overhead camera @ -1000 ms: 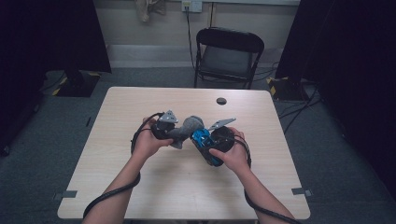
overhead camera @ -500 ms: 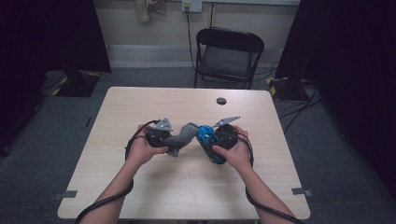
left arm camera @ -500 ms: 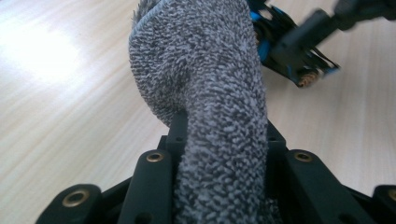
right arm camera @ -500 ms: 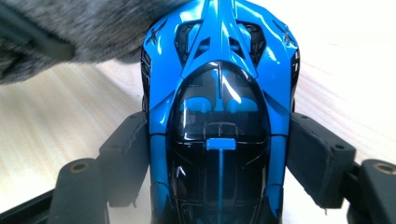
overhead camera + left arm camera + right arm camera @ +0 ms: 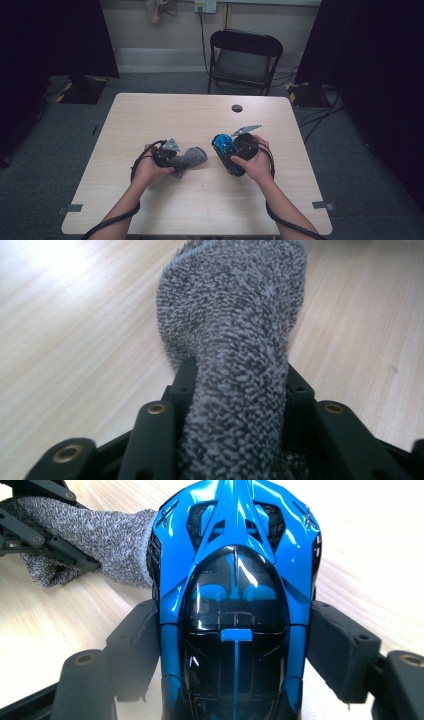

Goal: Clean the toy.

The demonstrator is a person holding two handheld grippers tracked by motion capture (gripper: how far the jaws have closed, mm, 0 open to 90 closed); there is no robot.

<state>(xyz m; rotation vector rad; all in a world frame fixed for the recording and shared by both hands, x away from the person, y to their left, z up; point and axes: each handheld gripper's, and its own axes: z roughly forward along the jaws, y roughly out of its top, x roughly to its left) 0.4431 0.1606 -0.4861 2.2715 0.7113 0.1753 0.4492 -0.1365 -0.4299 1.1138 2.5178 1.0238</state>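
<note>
A grey fuzzy sock [image 5: 194,157] lies on the table [image 5: 150,115] left of centre, one end between the jaws of my left gripper [image 5: 177,163]. In the left gripper view the sock [image 5: 235,315] bulges out from between the black jaws of that gripper [image 5: 237,377], which have just been opening a little and still press on it. My right gripper [image 5: 226,154] is shut on a glossy blue and black toy car [image 5: 223,145]. The car [image 5: 235,580] sits clamped between the pads [image 5: 340,650]. The sock [image 5: 100,535] ends just beyond the car's nose.
A small black round piece [image 5: 237,108] lies near the table's far edge. Behind the table stands a black folding chair [image 5: 245,55]. Cables trail from both grippers toward the table's near edge. Dark curtains flank the room.
My left hand has sunk and drawn left with the sock, which was up against the car and now rests on the table apart from it. The right hand has stayed put.
</note>
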